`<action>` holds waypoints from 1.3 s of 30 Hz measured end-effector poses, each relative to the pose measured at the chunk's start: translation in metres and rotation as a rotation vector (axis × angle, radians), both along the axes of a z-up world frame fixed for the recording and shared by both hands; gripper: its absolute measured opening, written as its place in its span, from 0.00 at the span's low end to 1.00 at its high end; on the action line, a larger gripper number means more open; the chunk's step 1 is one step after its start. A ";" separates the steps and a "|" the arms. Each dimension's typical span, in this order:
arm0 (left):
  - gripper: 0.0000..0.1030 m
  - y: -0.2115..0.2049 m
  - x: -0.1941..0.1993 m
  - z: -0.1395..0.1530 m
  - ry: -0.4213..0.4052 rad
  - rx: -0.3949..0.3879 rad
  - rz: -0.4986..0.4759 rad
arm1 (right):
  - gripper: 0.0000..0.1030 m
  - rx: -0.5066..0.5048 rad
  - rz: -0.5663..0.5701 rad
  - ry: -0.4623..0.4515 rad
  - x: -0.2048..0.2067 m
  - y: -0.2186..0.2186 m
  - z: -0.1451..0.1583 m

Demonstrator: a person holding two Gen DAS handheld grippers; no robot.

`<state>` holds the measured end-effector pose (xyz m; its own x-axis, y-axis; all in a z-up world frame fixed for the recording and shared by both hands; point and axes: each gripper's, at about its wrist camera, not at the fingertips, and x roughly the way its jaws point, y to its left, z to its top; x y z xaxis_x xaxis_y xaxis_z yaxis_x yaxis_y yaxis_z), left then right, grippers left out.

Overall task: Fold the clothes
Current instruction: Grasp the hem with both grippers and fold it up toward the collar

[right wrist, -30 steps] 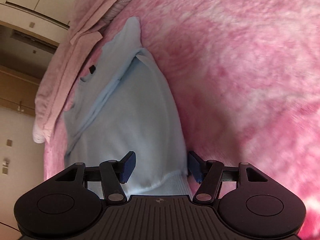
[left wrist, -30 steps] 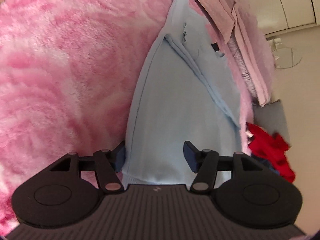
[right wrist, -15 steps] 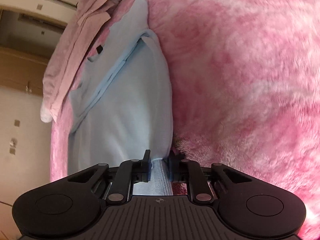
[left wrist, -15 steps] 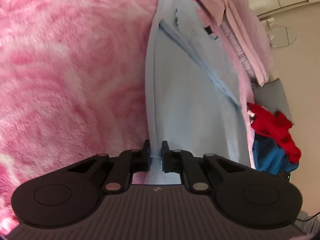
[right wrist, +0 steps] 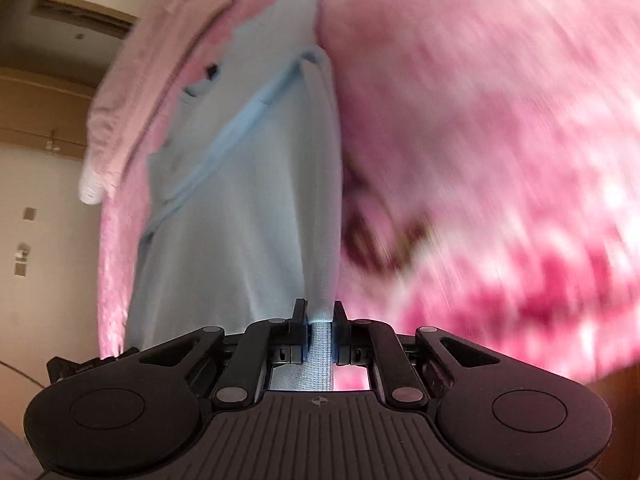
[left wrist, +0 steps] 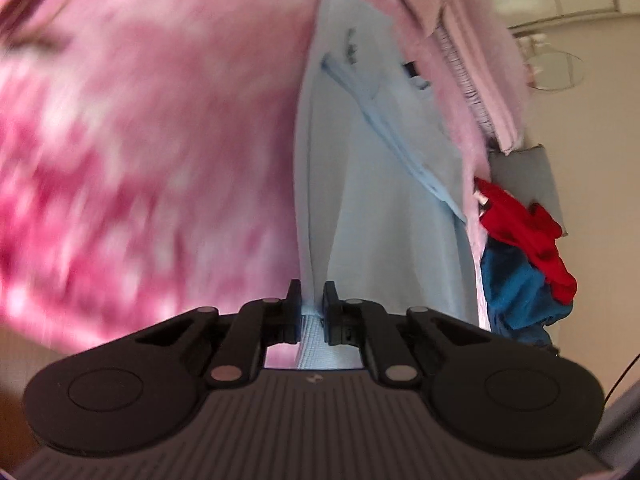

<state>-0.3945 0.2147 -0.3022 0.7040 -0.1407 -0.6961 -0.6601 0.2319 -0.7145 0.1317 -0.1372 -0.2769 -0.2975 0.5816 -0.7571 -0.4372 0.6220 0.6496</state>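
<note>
Both tongs — left gripper (left wrist: 311, 305) and right gripper (right wrist: 320, 312) — now lift the clamped blue garment (left wrist: 384, 184) hem at lower centre off the pink blanket (left wrist: 160, 140) to fold it.

Readable text: none in either view.
Light blue garment (left wrist: 384, 184): a small dark tag near its far end, too small to read (only a dark patch shows).
Left claw (left wrist: 311, 304) body: a small round emblem at the centre, no letters legible.
Right claw (right wrist: 320, 316) body: a small round crosshair-like mark, no letters or numbers.
</note>
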 end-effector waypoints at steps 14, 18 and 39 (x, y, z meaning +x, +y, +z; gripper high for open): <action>0.07 0.055 0.047 0.079 -0.220 0.091 -0.070 | 0.08 0.047 -0.036 0.063 0.030 0.050 0.070; 0.08 0.118 0.104 0.078 -0.310 0.167 0.014 | 0.08 0.171 -0.147 0.025 0.086 0.111 0.083; 0.36 0.197 0.228 0.011 0.134 0.490 -0.112 | 0.57 0.052 0.117 -0.516 0.129 0.261 0.008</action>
<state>-0.1667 0.4122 -0.2911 0.6036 0.1548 -0.7821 -0.6903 0.5923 -0.4155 0.2607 0.1233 -0.2690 0.0410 0.6079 -0.7930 -0.7729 0.5222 0.3603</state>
